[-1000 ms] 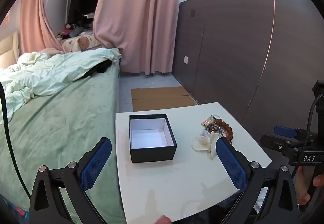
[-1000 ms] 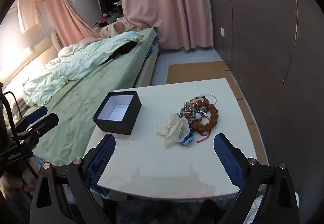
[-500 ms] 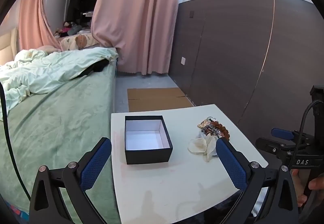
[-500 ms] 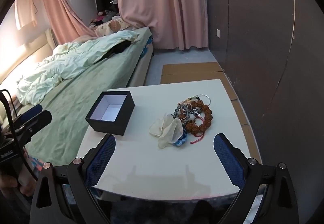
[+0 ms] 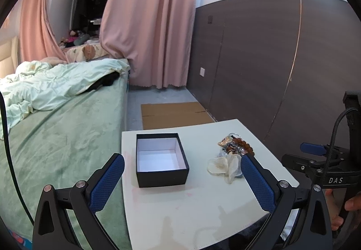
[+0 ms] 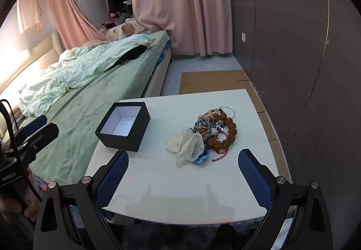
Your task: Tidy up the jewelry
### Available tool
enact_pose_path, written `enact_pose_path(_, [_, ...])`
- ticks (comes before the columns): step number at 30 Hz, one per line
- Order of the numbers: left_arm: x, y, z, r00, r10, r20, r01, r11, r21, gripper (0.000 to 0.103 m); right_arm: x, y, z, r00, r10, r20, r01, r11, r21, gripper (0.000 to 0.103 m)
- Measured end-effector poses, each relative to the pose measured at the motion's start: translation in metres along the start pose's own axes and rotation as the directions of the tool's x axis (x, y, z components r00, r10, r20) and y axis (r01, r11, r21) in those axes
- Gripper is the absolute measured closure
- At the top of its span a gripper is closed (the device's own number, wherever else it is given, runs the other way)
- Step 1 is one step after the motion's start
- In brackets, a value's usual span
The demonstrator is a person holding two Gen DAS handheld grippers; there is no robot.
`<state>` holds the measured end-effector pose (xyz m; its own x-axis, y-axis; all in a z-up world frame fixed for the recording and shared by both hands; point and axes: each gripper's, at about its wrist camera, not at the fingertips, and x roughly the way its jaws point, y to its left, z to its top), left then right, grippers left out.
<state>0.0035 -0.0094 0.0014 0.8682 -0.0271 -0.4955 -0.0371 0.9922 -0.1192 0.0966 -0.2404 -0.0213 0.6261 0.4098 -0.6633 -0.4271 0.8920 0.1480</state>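
On the white table [image 6: 158, 173], the open box's [image 6: 123, 125] long axis runs toward the bed [image 6: 94, 92]; both hand-held grippers [image 5: 180, 178] [image 6: 182, 173] gape empty.

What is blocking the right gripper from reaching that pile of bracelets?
Nothing visible. Only bare white table lies between the open right gripper and the jewelry pile; the black box sits off to the left.

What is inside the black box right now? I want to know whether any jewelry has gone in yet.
Nothing shows inside the black box: only its white lining and bare floor. The jewelry pile lies on the table beside it. From the right wrist view, the near wall hides part of the floor.
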Motion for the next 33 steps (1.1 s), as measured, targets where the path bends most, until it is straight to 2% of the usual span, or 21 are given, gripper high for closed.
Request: enact_pose_path(33, [0.000,-0.011,0.001,1.000,0.003,0.011,-0.003,1.000,0.030,0.000,-0.004,0.003,0.000,1.000,0.002,0.002,-0.002,1.000,-0.010,0.005])
